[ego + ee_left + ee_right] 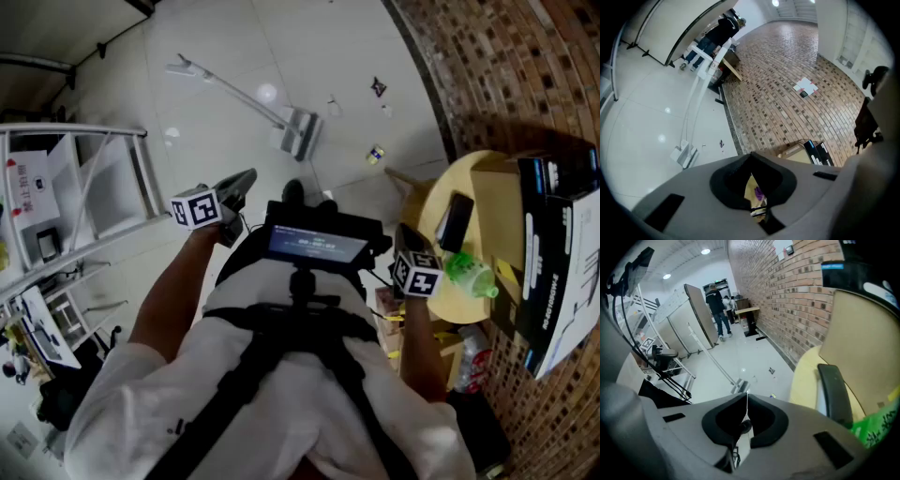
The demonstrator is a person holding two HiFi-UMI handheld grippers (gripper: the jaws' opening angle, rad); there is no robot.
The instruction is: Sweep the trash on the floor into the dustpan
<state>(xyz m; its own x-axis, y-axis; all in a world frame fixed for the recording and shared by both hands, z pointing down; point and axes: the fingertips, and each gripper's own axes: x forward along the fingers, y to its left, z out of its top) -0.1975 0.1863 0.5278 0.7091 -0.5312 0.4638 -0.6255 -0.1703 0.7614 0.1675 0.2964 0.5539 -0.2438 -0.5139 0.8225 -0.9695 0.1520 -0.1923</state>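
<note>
White floor tiles hold scattered trash (376,154) near a long-handled dustpan (296,133), well ahead of the person; left gripper (246,177) and right gripper (405,234) fingers are closed, holding nothing.

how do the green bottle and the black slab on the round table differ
The green bottle is translucent and rounded; the black slab is opaque, flat and long. The green bottle lies nearer the person, the black slab farther along the rim. Both rest on the round table.
</note>
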